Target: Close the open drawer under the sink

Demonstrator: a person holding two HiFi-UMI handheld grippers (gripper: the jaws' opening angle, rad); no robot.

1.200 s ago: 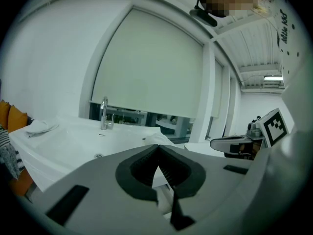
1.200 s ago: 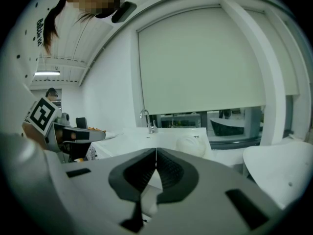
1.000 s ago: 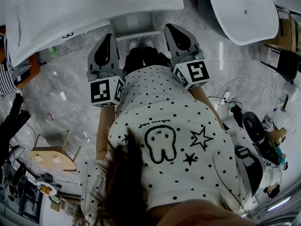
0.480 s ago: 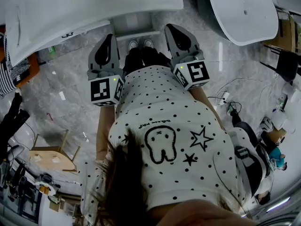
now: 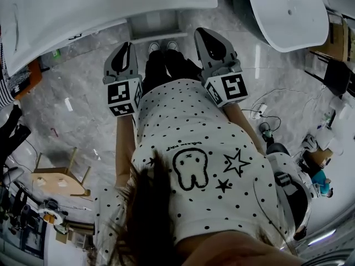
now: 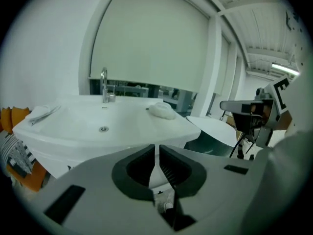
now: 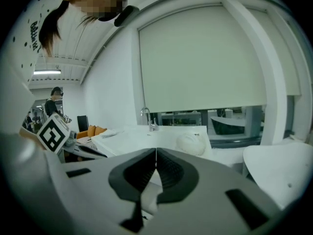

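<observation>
The white sink [image 5: 83, 10] fills the head view's top left. Under its front edge a pale drawer [image 5: 156, 27] juts out toward the person's shoes [image 5: 162, 47]. My left gripper [image 5: 128, 44] hangs left of the drawer, shut, with nothing between its jaws. To the drawer's right, my right gripper [image 5: 201, 33] is also shut and empty. In the left gripper view the shut jaws [image 6: 156, 148] point at the sink's basin [image 6: 98, 126] and tap [image 6: 104, 84]. From the right gripper view, shut jaws [image 7: 156, 151] face the sink's top [image 7: 142, 138]. Neither gripper view shows the drawer.
A white bathtub [image 5: 288, 10] stands at the top right. A wooden stool [image 5: 55, 179] is on the floor at lower left, cables [image 5: 266, 121] at right. A person in a striped top [image 5: 11, 82] stands by the sink's left end. A white lump [image 6: 162, 110] lies on the sink.
My left gripper has sunk and tipped downward, showing smaller and a little higher in the head view. The right gripper has kept still. Both stay shut.
</observation>
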